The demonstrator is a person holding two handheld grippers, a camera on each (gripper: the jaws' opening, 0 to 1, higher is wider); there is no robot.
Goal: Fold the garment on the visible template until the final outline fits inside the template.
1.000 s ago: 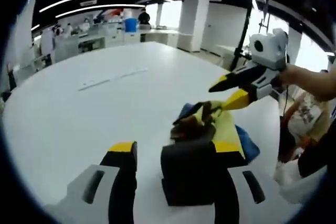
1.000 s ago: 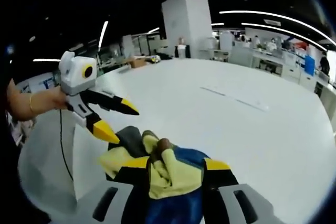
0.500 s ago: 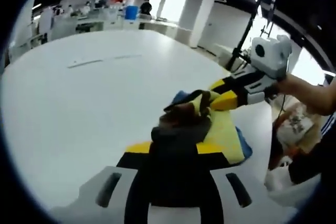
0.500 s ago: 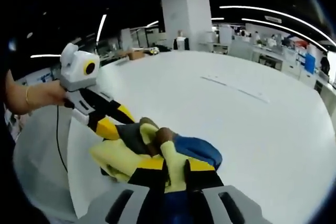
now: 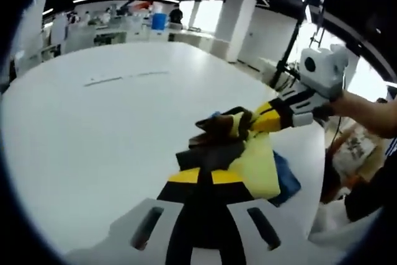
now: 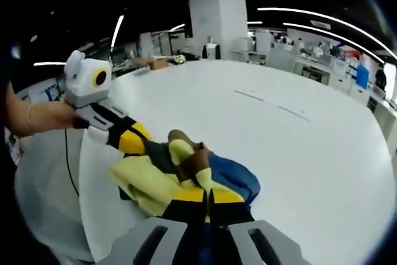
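A bunched garment (image 5: 260,162) of yellow, blue and dark brown cloth lies near the edge of the white table (image 5: 93,128). In the left gripper view, my left gripper (image 5: 208,175) is shut on a dark fold at the near side. My right gripper (image 5: 257,122) comes in from the right, held by a hand, shut on the far side of the same bundle. In the right gripper view, my right gripper (image 6: 208,195) pinches the yellow part of the garment (image 6: 226,175). My left gripper (image 6: 146,145) grips it from the left.
A faint pale strip (image 5: 124,77) marks the table farther out, seen again as the strip (image 6: 273,105). The table edge (image 5: 313,172) runs just right of the garment, with a person and a dark stand (image 5: 285,54) beyond. Desks and a white pillar (image 6: 220,23) stand behind.
Both grippers went from open around the cloth to shut on it. The bundle now sits stretched a little between them, and both cameras have shifted slightly.
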